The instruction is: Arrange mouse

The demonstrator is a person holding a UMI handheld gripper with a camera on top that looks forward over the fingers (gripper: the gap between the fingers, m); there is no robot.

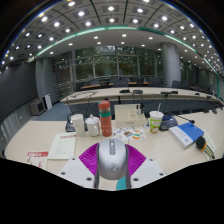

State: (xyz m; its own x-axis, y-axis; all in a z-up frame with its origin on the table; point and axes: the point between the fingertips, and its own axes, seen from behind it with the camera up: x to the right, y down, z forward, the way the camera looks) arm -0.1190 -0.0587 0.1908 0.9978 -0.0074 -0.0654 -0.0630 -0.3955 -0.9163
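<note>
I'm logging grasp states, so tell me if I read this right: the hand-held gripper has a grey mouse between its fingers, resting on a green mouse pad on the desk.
Not quite: the pad is wrong. The gripper view shows the grey mouse between the fingers of the hand-held gripper, but it lies on a purple mouse pad, not a green one, on the desk.

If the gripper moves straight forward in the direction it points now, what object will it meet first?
The gripper already has the grey mouse between its fingers. Beyond it, probably the orange-red bottle, though depth is unclear.
</note>
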